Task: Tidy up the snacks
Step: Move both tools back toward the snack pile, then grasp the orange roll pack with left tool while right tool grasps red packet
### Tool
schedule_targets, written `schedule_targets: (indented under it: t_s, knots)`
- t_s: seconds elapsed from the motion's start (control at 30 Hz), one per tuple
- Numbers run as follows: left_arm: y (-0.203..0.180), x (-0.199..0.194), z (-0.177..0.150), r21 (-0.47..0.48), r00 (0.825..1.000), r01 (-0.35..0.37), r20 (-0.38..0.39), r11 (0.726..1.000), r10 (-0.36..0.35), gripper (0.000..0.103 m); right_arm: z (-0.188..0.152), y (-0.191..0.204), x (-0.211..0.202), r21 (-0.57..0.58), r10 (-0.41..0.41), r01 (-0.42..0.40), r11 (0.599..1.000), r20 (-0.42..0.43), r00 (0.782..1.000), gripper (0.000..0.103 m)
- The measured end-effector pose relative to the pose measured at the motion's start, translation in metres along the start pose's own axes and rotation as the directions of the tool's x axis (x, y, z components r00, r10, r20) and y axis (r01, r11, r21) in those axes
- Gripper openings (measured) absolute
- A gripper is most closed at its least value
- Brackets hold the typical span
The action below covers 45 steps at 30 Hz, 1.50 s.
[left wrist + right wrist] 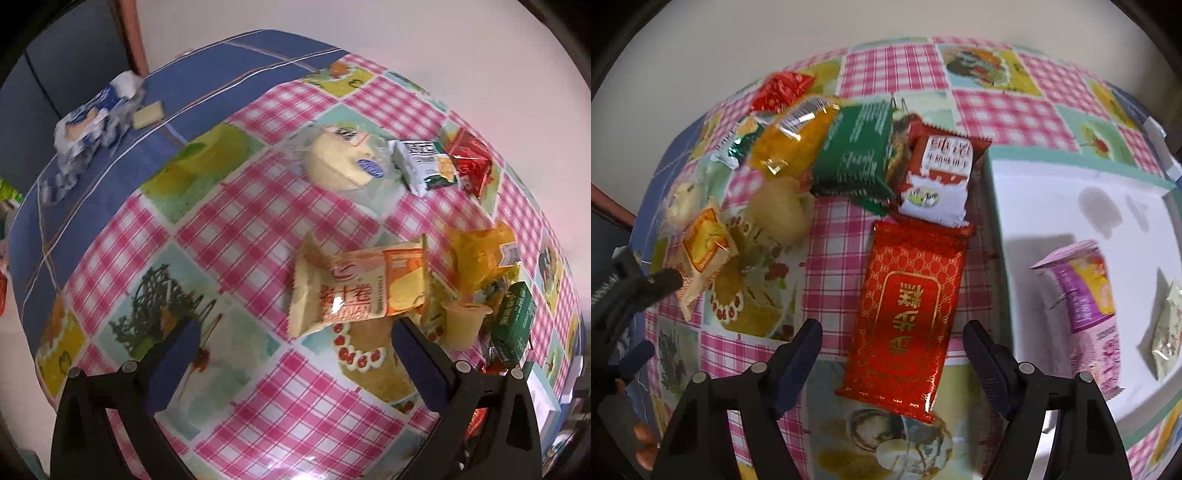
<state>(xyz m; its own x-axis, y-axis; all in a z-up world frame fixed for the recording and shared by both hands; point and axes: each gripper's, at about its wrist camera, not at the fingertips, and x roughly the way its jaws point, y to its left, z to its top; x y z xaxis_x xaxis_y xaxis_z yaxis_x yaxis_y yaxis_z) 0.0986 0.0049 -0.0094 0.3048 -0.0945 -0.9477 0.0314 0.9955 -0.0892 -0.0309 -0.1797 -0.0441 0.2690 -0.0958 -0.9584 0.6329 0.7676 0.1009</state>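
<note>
In the right wrist view a long red packet with gold print (pixel 905 317) lies flat on the pink checked tablecloth (pixel 834 236). My right gripper (pixel 892 336) straddles its near half, open. A gap shows beside the left finger, and the right finger (pixel 982 354) stands close to the packet's edge. In the left wrist view my left gripper (pixel 295 332) is open over the cloth. A cream and orange snack pack (pixel 354 288) lies just beyond its fingertips. A white bin with a teal rim (pixel 1034 206) stands to the right, holding a purple packet (pixel 1086 291) and a pale packet (pixel 1167 332).
Beyond the red packet is a pile: a red-and-white pack (pixel 942 173), green pack (pixel 857 147), yellow pack (pixel 798 140) and jelly cup (pixel 779 214). A wrapped bun (pixel 343 158) lies farther off. A blue-and-white packet (pixel 92 118) rests on blue cloth at the left.
</note>
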Motion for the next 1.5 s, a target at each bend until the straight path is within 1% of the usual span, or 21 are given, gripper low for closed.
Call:
schedule_targets:
  t_s: [0.03, 0.1, 0.17, 0.27, 0.4, 0.67, 0.7, 0.8, 0.83, 0.87, 0.9, 0.93, 0.97, 1.03, 1.23, 1.5]
  knots:
    - [-0.003, 0.001, 0.002, 0.003, 1.0, 0.009, -0.004, 1.0, -0.009, 0.103, 0.001, 0.002, 0.001, -0.01, -0.006, 0.006, 1.0, 0.007, 1.0, 0.076]
    - [-0.005, 0.003, 0.006, -0.01, 0.999, 0.038, -0.008, 0.999, -0.038, 0.103, 0.003, 0.004, 0.002, -0.011, 0.009, -0.009, 1.0, 0.005, 1.0, 0.074]
    - [-0.009, 0.007, 0.01, -0.017, 0.999, 0.05, -0.012, 0.999, -0.05, 0.103, 0.005, 0.008, 0.003, -0.016, 0.019, -0.018, 1.0, 0.006, 1.0, 0.073]
    - [-0.018, 0.014, 0.015, 0.001, 0.999, 0.051, -0.007, 0.999, -0.051, 0.103, 0.011, 0.014, 0.007, -0.032, 0.006, -0.006, 0.999, 0.009, 1.0, 0.073]
    - [-0.024, 0.024, 0.016, -0.001, 0.998, 0.059, -0.015, 0.998, -0.059, 0.103, 0.015, 0.023, 0.011, -0.053, -0.018, 0.019, 0.998, 0.018, 1.0, 0.072]
    - [-0.04, 0.046, 0.025, -0.002, 0.998, 0.066, -0.024, 0.998, -0.066, 0.102, 0.018, 0.034, 0.014, -0.069, -0.034, 0.036, 0.997, 0.025, 0.999, 0.072]
    - [-0.041, 0.048, 0.026, -0.003, 0.997, 0.068, -0.025, 0.998, -0.068, 0.1, 0.016, 0.032, 0.013, -0.072, -0.037, 0.039, 0.997, 0.026, 0.999, 0.072]
    - [-0.044, 0.055, 0.025, -0.01, 0.994, 0.104, -0.039, 0.995, -0.104, 0.086, 0.018, 0.034, 0.015, -0.085, -0.045, 0.048, 0.995, 0.029, 0.999, 0.072]
    - [-0.048, 0.058, 0.025, -0.01, 0.993, 0.109, -0.043, 0.994, -0.11, 0.085, 0.018, 0.033, 0.015, -0.086, -0.046, 0.048, 0.995, 0.03, 0.999, 0.072]
    - [-0.05, 0.059, 0.025, -0.003, 0.994, 0.106, -0.038, 0.994, -0.106, 0.084, 0.017, 0.034, 0.015, -0.088, -0.055, 0.057, 0.994, 0.033, 0.998, 0.07]
    - [-0.051, 0.059, 0.024, 0.002, 0.994, 0.104, -0.035, 0.995, -0.104, 0.08, 0.017, 0.034, 0.016, -0.092, -0.071, 0.074, 0.993, 0.039, 0.997, 0.063]
    - [-0.052, 0.058, 0.024, 0.004, 0.992, 0.119, -0.036, 0.993, -0.119, 0.076, 0.016, 0.034, 0.015, -0.093, -0.072, 0.076, 0.993, 0.041, 0.997, 0.062]
    - [-0.054, 0.058, 0.022, 0.006, 0.992, 0.119, -0.039, 0.993, -0.119, 0.076, 0.016, 0.034, 0.015, -0.093, -0.068, 0.072, 0.993, 0.041, 0.997, 0.061]
    - [-0.055, 0.059, 0.02, 0.009, 0.991, 0.125, -0.044, 0.992, -0.124, 0.075, 0.015, 0.032, 0.014, -0.097, -0.07, 0.074, 0.993, 0.046, 0.996, 0.057]
    - [-0.05, 0.053, 0.003, 0.009, 0.989, 0.138, -0.063, 0.99, -0.138, 0.072, 0.014, 0.023, 0.008, -0.082, -0.042, 0.045, 0.996, 0.039, 0.998, 0.052]
    - [-0.036, 0.034, -0.016, -0.001, 0.981, 0.18, -0.07, 0.984, -0.179, 0.071, 0.013, 0.002, -0.007, -0.036, -0.003, 0.004, 0.999, 0.027, 1.0, 0.052]
